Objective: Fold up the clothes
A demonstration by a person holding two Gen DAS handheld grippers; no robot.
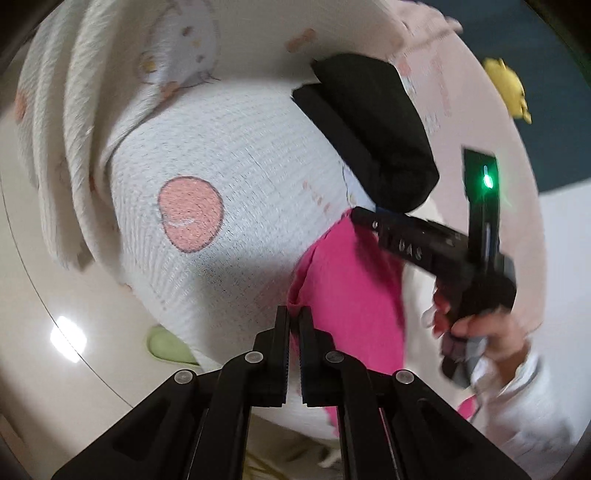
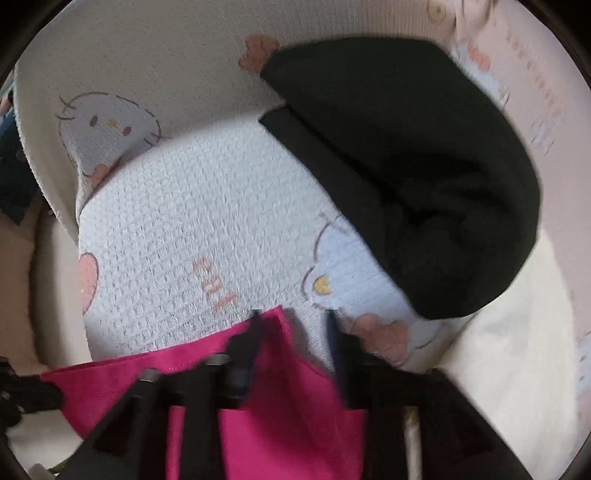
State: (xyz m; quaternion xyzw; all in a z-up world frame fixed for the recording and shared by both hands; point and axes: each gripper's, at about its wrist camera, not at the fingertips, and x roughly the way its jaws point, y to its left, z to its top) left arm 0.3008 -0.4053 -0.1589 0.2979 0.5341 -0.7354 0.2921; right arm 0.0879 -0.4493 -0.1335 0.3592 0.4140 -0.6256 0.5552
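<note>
A bright pink garment (image 1: 351,288) lies on a white waffle-knit cloth (image 1: 221,155) printed with cartoon figures. My left gripper (image 1: 294,321) is shut on the pink garment's near edge, and a sliver of pink shows between the fingers. A hand (image 1: 480,328) holds my right gripper (image 1: 360,216) over the garment's far end. In the right wrist view the pink garment (image 2: 288,406) lies under my right gripper (image 2: 293,326), whose blurred fingers stand apart. A folded black garment (image 1: 376,136) (image 2: 424,184) rests on the white cloth (image 2: 184,221) just beyond.
A pale pink garment with a button (image 2: 436,11) lies behind the black one. A yellow plush toy (image 1: 509,92) sits on a dark blue surface at the far right. A light green object (image 1: 166,343) peeks out under the white cloth on a glossy beige surface (image 1: 55,314).
</note>
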